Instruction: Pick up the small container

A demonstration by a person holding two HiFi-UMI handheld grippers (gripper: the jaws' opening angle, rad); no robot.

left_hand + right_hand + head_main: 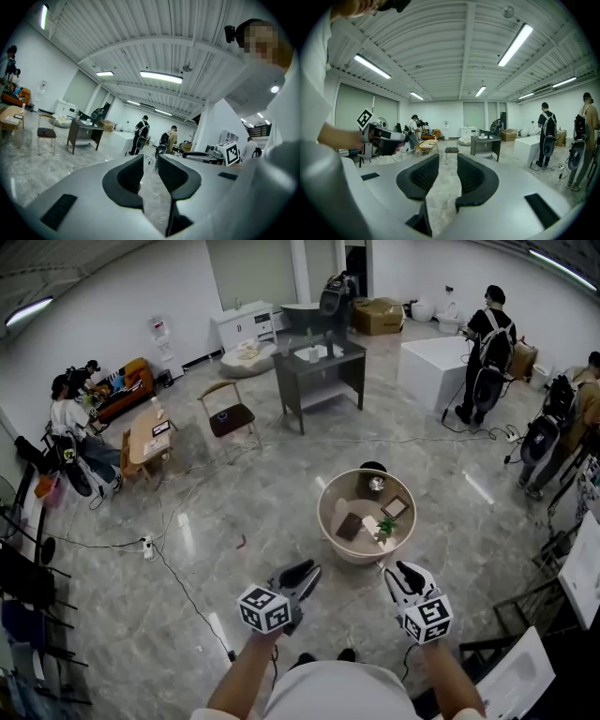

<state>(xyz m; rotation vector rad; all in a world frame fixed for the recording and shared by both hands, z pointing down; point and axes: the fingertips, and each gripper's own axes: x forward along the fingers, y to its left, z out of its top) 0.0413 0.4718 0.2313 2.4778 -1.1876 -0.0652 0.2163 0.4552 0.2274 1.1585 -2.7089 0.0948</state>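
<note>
Operator wears a white short-sleeved shirt [333, 697] and dark shoes [302, 660]. Left gripper [306, 573] and right gripper [406, 570]: smooth white shells, each with two black, ribbed, curved jaw pads and black rectangular slots set in the shell beside them. Each carries a white cube printed with black square markers: left cube [265, 608], right cube [427, 618].

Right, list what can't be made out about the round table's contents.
Head view: the items on the round table are too small to tell which is the small container.
Gripper views: the table shows in neither; the left gripper and right gripper fill the lower frame.
</note>
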